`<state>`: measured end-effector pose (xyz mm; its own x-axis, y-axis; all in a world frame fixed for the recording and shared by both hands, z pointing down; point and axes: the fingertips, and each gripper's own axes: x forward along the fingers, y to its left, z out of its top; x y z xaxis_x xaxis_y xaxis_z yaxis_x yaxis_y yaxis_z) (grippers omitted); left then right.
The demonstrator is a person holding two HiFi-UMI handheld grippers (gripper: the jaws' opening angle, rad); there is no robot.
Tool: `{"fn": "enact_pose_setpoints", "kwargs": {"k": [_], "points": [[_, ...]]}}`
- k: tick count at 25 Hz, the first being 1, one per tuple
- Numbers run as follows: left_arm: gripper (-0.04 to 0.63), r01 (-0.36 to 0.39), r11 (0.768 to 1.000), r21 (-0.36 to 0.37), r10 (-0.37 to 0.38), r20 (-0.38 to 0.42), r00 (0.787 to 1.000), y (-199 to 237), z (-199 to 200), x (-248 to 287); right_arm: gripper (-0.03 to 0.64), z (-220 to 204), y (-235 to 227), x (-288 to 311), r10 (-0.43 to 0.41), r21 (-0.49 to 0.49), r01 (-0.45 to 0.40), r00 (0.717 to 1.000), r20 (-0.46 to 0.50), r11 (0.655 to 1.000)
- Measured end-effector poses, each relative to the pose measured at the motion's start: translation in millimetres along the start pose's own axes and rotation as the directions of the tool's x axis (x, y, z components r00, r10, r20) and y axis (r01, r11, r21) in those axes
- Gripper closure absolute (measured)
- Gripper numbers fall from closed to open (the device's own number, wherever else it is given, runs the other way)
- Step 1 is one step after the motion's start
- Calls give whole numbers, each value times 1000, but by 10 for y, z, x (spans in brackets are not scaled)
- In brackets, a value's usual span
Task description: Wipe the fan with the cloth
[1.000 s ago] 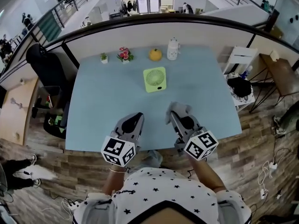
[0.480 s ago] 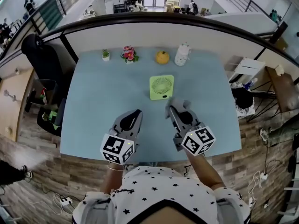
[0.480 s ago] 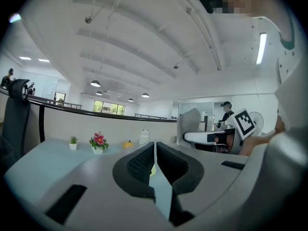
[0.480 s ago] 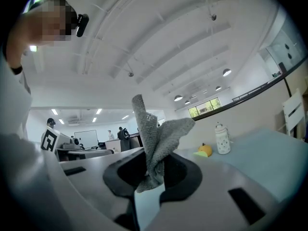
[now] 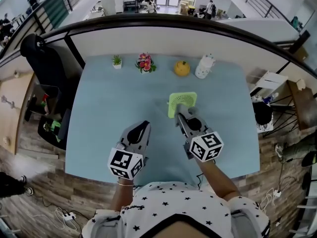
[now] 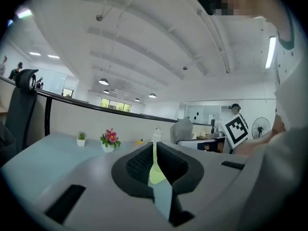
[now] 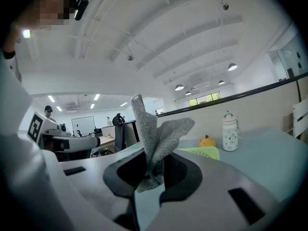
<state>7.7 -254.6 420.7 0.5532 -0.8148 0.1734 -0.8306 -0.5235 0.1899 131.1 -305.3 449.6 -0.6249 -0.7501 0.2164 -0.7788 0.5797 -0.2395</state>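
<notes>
Gripping a grey cloth [image 7: 155, 137] in the right gripper [image 7: 153, 171], with the fingers [image 7: 180, 174] clenched on its lower folds and the loose upper part standing above them in two flaps; set just beyond those fingertips and a little to their right, a lime-green fan [image 5: 182, 102] on the pale blue table [image 5: 109, 108], very close to the cloth, though whether touching cannot be told; holding nothing in the left gripper [image 6: 155, 163], its fingers [image 6: 134, 165] drawn together to a thin slit, with a sliver of the fan showing through that slit, ahead of them and off to their right; hovering side by side above the near part of the table, left fingertips apart from the right ones and level with them; lined up far beyond both pairs of fingers, along the table's far edge, a small potted plant [image 5: 117, 61], a pot of pink-red flowers [image 5: 145, 63], an orange pumpkin-shaped ornament [image 5: 182, 68] and a white spotted bottle [image 5: 204, 67]; plant and flowers ahead of the left fingers, ornament and bottle past the fan from the right fingers.
</notes>
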Motion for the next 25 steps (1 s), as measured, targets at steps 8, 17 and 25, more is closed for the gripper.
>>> {"fn": "enact_pose_setpoints", "kwargs": {"k": [8, 17, 25], "points": [[564, -25, 998, -50, 24, -30, 999, 256, -221, 6, 568, -288, -91, 434, -27, -58, 21, 994, -104, 998], [563, -71, 995, -69, 68, -48, 997, 392, -296, -6, 566, -574, -330, 715, -79, -124, 53, 973, -217, 991], [564, -94, 993, -75, 90, -53, 995, 420, -315, -4, 568, -677, -465, 918, -102, -161, 63, 963, -248, 985]]}}
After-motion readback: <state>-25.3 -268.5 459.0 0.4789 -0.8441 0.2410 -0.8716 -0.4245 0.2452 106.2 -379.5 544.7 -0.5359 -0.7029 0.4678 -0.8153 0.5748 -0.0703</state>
